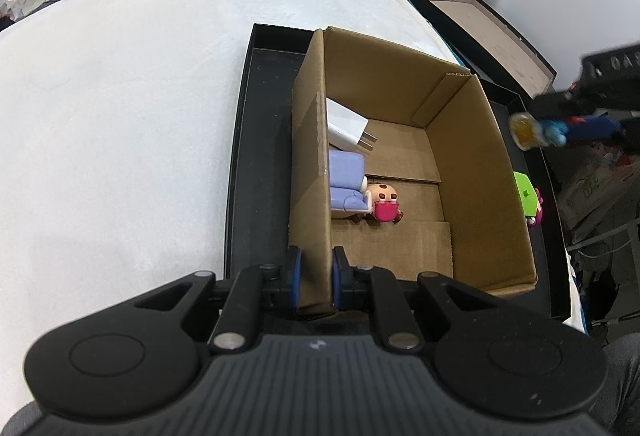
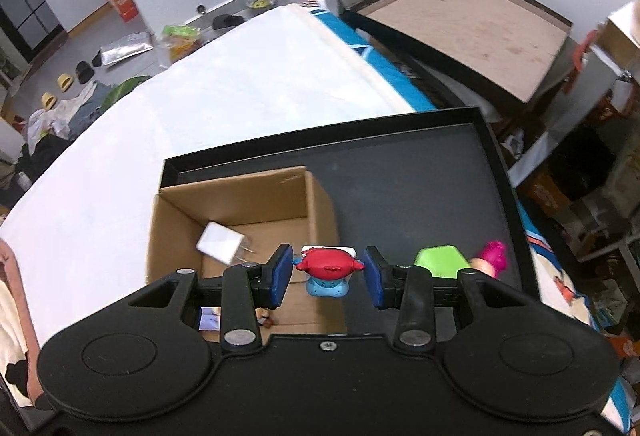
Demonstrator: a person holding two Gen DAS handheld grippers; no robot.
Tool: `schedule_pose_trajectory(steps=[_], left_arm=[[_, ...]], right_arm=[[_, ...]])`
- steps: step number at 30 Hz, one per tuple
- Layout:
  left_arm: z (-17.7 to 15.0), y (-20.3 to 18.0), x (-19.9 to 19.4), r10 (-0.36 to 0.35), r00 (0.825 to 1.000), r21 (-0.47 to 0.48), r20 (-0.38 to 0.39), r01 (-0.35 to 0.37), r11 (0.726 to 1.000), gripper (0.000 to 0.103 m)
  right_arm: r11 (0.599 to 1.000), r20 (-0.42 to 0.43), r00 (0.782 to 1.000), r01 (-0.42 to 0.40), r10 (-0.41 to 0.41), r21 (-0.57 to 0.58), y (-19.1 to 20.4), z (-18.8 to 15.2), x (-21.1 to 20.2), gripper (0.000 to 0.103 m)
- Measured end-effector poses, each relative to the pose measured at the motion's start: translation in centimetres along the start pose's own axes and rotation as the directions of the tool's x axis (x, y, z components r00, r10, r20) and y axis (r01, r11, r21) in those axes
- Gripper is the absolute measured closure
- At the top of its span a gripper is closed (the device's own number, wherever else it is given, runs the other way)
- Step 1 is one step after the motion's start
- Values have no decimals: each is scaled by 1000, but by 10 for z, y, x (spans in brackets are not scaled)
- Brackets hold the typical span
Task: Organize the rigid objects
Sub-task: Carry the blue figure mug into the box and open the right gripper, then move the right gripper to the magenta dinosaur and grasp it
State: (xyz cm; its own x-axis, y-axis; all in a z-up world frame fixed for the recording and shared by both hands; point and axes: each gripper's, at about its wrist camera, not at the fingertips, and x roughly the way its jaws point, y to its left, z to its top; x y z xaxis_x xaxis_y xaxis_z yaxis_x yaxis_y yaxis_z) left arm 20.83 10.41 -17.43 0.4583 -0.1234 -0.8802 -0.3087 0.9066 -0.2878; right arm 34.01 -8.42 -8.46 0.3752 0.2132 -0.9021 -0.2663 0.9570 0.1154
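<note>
An open cardboard box (image 1: 472,172) stands in a black tray (image 1: 260,156) on a white table. My left gripper (image 1: 314,282) is shut on the box's left wall near its front corner. Inside lie a white charger (image 1: 346,128), a lilac toy sofa (image 1: 347,180) and a small pink-dressed figure (image 1: 384,206). My right gripper (image 2: 326,276) is shut on a red and blue toy figure (image 2: 329,268) and holds it above the box's right wall (image 2: 324,212). It shows at the right edge of the left wrist view (image 1: 560,128).
A green block (image 2: 440,260) and a pink figure (image 2: 494,256) lie in the tray (image 2: 420,176) right of the box. A large black-rimmed lid (image 2: 460,24) stands beyond the table. Slippers and bags lie on the floor at far left.
</note>
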Motion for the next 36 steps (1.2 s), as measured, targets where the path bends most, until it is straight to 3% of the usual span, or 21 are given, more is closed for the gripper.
schedule_pose_trajectory(steps=[16,36], left_arm=[[1,-2,2,9,1000,6,-9,-9,1000,89],[0,-3,0,25,1000,-9,-2,-25,1000,90]], right_arm=[[999,10,999,-40,40,-21,23,12,11,62],[991,-2,1000,6,-6,133,-71,-11,-1,62]])
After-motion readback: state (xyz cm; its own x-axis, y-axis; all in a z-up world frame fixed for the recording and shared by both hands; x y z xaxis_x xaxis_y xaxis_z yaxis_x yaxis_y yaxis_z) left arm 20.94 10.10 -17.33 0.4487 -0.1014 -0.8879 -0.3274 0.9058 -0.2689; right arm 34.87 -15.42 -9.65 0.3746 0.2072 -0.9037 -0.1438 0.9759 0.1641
